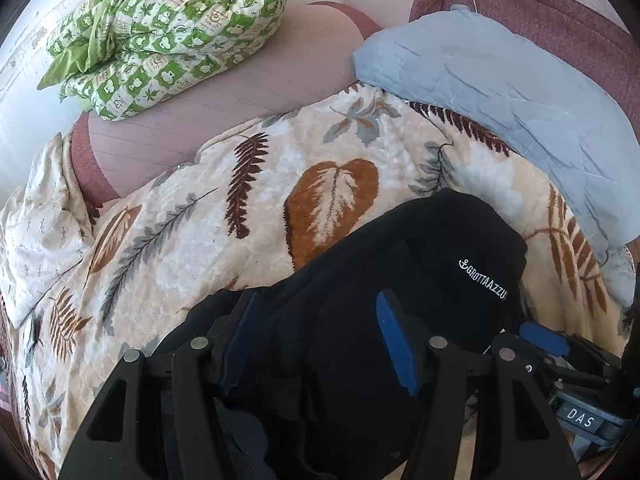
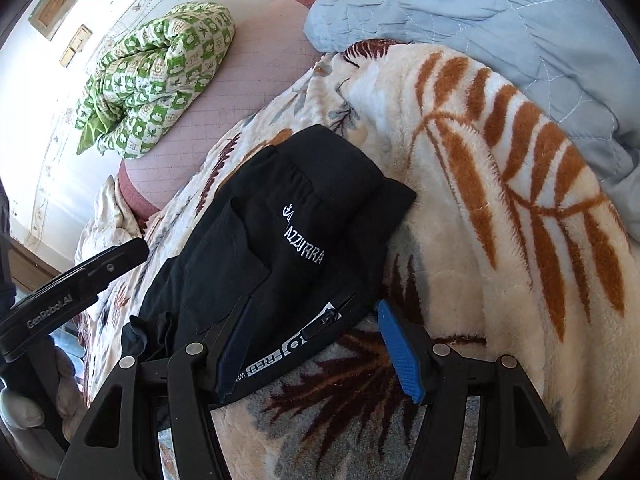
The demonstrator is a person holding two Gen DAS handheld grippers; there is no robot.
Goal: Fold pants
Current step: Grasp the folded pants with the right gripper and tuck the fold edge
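The black pants [image 1: 400,264] lie folded into a compact bundle on the leaf-patterned blanket [image 1: 192,240], with white lettering on top. My left gripper [image 1: 320,320] is open just above the near part of the bundle. In the right wrist view the same pants [image 2: 288,216] lie ahead and to the left on the blanket [image 2: 500,240]. My right gripper [image 2: 316,332] is open over the bundle's near edge, where a zipper and a label show. The left gripper's body [image 2: 72,288] shows at the left of that view.
A rolled green-and-white quilt [image 1: 160,28] lies on the pink mattress [image 1: 248,80] at the far side. A light blue quilt [image 1: 500,92] lies to the right, beside the pants. A cream pillow [image 1: 40,224] sits at the left edge.
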